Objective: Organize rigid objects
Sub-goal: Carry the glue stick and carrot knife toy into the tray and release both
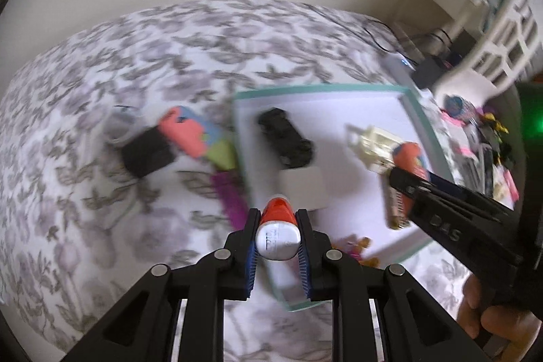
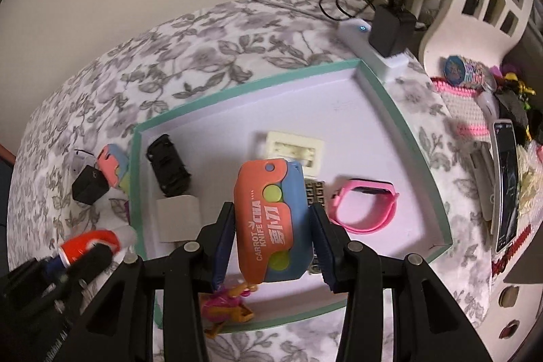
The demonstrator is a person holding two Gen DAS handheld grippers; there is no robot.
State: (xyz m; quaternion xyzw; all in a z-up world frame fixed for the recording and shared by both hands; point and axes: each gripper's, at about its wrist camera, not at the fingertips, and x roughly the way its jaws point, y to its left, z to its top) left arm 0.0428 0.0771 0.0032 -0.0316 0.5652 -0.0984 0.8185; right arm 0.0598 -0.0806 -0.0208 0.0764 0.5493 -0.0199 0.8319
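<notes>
My left gripper is shut on a red-and-white tube, held over the near-left corner of the teal-rimmed tray. My right gripper is shut on an orange-and-blue carrot knife toy, held above the middle of the tray. Inside the tray lie a black toy car, a white block, a cream plastic piece and a pink watch band. Outside its left rim lie a second carrot knife toy and a black cube.
Everything rests on a floral bedspread. A pink-and-orange figure leans at the tray's near rim. A power strip with a black adapter lies behind the tray. A phone, a crochet mat and clutter crowd the right side.
</notes>
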